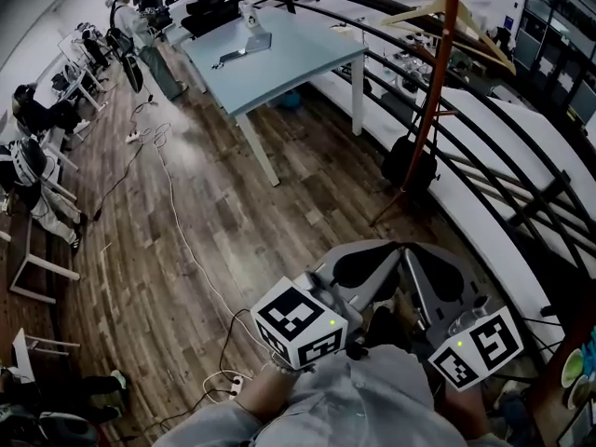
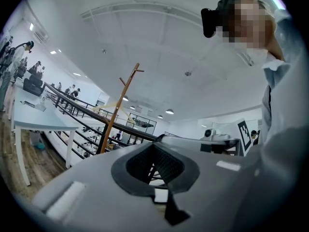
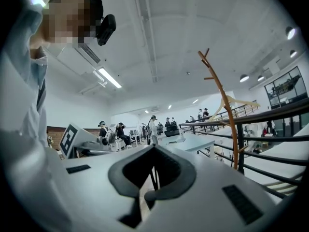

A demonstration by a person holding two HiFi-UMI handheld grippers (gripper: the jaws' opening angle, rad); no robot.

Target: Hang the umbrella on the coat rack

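The coat rack (image 1: 434, 82) is a reddish-brown pole standing by the railing at the right, with a pale wooden hanger (image 1: 470, 21) on it. It also shows in the left gripper view (image 2: 117, 108) and the right gripper view (image 3: 223, 100). A black bundle (image 1: 406, 163) sits at its foot; I cannot tell whether it is the umbrella. My left gripper (image 1: 366, 265) (image 2: 155, 167) and right gripper (image 1: 438, 282) (image 3: 153, 172) are held close to my body, tilted upward, both shut with nothing in them.
A light blue table (image 1: 279, 59) stands ahead on the wooden floor. A black railing (image 1: 494, 152) curves along the right, behind the rack. A white cable (image 1: 177, 217) runs across the floor. People sit at desks (image 1: 37, 156) on the left.
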